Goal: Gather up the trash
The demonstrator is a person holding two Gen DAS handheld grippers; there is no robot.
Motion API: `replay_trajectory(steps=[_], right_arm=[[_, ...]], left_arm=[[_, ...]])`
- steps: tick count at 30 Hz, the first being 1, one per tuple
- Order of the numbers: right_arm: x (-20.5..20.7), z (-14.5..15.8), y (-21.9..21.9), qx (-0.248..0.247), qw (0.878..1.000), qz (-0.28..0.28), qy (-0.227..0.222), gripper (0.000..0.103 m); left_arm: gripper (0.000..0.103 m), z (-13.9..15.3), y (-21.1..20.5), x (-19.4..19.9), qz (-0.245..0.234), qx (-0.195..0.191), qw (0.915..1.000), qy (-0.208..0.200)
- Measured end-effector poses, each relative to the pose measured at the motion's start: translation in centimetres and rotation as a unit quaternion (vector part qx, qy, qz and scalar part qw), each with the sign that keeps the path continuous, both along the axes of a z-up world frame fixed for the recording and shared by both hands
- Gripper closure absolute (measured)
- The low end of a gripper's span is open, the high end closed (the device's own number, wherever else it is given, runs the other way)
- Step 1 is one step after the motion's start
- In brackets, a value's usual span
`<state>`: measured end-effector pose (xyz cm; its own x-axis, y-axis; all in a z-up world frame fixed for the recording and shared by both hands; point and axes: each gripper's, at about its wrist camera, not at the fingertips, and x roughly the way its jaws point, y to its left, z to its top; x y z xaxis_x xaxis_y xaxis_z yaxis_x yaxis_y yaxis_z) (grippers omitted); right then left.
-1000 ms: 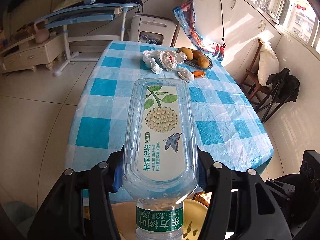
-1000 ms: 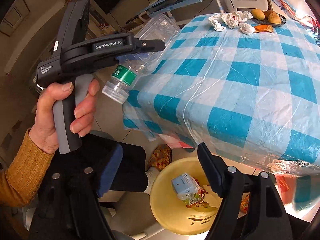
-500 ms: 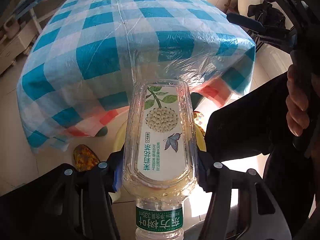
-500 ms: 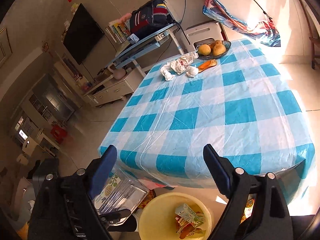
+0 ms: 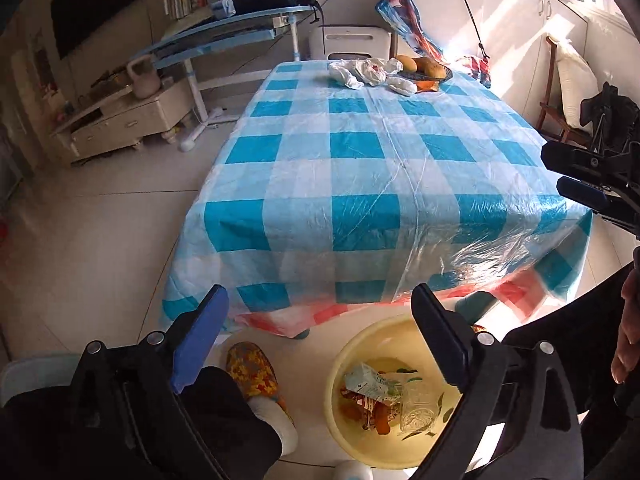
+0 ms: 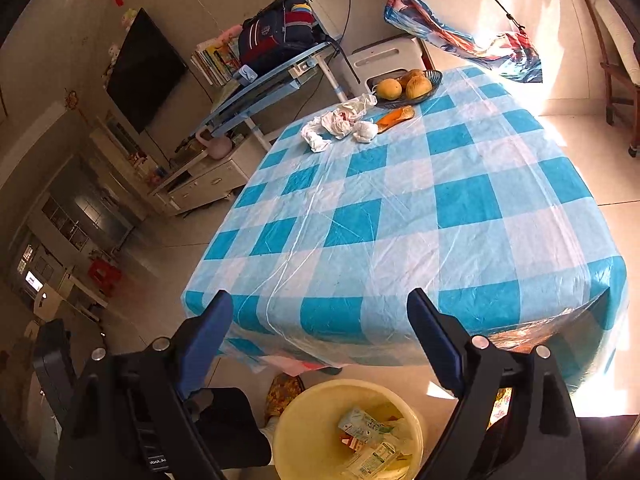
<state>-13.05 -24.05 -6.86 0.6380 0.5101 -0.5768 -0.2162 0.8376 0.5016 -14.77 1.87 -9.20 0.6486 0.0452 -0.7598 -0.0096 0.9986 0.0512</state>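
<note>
My left claw [image 5: 318, 332] hung over the yellow bin [image 5: 348, 364] on the floor at the near end of the bench [image 5: 360, 184]; its jaws were opening, with nothing between them. The clear bottle [image 5: 418, 408] lay in the bin, beside a carton [image 5: 366, 380] and some orange scraps I could not make out. I judged that piece of trash as delivered.

My right claw [image 6: 320, 336] stood wide and empty, pointed across the bench toward the far end. From the left camera I could see it off to the right, beside the bench's near corner.

What was left sat at the far end of the bench: crumpled white wrappers and tissues [image 6: 340, 120], touching or just beside one another, and an orange peel [image 6: 396, 114] next to them. A bowl of fruit [image 6: 408, 84] stood just behind; I took that as not trash and meant to leave it. The rest of the checked cloth looked bare.

So I judged the job roughly half done: the bin held several pieces, while the far cluster was untouched and well apart from both claws. Each remaining piece was soft and light, so a pinch should lift it, though loose tissues could slip out singly.
</note>
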Motion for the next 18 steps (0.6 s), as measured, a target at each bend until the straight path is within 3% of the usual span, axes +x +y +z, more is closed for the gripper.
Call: replay_trajectory(steps=[8, 18], right_arm=[[-1.2, 0.5, 1.1, -0.023, 1.000, 0.001, -0.013, 0.018], [-1.6, 0.8, 2.2, -0.060, 0.998, 0.011, -0.029, 0.018]], left_arm=[[0.012, 0.6, 3.9, -0.7, 0.077, -0.047, 0.9956, -0.025], [0.011, 1.3, 5.2, -1.3, 0.115, -0.059, 0.9899, -0.058]])
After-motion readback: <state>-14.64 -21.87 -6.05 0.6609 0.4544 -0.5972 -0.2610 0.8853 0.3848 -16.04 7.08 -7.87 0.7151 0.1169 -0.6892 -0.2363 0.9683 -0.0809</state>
